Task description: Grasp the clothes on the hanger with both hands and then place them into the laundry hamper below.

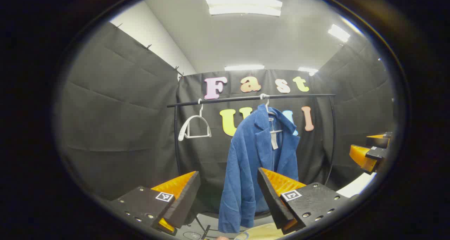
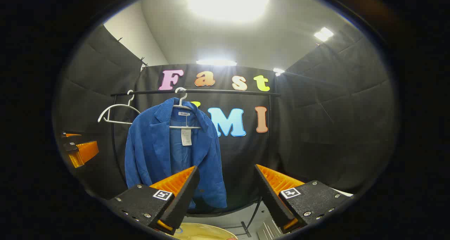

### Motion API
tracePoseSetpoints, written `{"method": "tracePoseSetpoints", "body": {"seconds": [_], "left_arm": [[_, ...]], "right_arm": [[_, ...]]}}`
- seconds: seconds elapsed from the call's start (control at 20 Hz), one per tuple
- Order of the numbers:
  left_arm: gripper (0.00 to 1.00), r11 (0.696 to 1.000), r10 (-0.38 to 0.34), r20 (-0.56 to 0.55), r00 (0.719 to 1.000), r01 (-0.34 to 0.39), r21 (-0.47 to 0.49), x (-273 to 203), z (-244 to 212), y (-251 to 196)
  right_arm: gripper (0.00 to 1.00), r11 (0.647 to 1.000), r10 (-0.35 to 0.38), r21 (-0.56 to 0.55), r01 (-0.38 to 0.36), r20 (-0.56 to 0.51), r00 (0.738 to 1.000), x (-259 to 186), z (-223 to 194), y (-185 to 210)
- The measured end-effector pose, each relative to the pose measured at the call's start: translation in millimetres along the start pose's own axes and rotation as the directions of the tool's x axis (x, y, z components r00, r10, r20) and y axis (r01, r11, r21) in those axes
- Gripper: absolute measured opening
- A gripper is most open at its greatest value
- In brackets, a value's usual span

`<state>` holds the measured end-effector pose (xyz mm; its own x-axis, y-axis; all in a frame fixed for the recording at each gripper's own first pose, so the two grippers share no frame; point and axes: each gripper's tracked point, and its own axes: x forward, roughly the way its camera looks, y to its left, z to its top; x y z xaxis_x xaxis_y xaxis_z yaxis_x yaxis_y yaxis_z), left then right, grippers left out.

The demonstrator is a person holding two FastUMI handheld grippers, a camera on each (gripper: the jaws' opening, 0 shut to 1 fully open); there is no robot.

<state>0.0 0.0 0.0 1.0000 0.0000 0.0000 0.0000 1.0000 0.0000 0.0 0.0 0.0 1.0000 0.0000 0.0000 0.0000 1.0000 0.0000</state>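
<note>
You had not yet touched the jacket [image 2: 165, 152]. It hung whole on its hanger [image 2: 182, 108] from the rail [image 2: 197, 91], front open, a white tag dangling inside below the collar. Its hem fell low, close above what looks like the hamper [image 2: 200, 233], of which just a pale yellow rim showed at the bottom edge, directly under the jacket.

Your left gripper [image 1: 228, 194] was spread wide with nothing between its fingers, aimed at the jacket's lower half but well short of it. Your right gripper [image 2: 226, 190] was equally wide apart and empty, pointing a little to the right of the jacket, also well apart from the cloth. In the left gripper view the right one appeared far to the right of the jacket; in the right gripper view the left one sat to the jacket's left.

A bare second hanger [image 1: 194, 127] hung on the rail, left of the jacket.

So, by my judgement, nothing of the task was done: the approach, the two-handed grasp, lifting the jacket free of its hanger, and lowering it into the hamper all remained.
</note>
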Motion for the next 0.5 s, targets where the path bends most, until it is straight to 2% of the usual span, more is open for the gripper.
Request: {"method": "tracePoseSetpoints", "body": {"seconds": [0.5], "left_arm": [[0.94, 1.0, -0.005, 0.004, 1.0, 0.005, -0.008, -8.3, 0.8, 2.7]], "right_arm": [[0.95, 1.0, -0.002, -0.001, 0.002, 0.0, 1.0, -7.7, -0.5, 2.8]]}}
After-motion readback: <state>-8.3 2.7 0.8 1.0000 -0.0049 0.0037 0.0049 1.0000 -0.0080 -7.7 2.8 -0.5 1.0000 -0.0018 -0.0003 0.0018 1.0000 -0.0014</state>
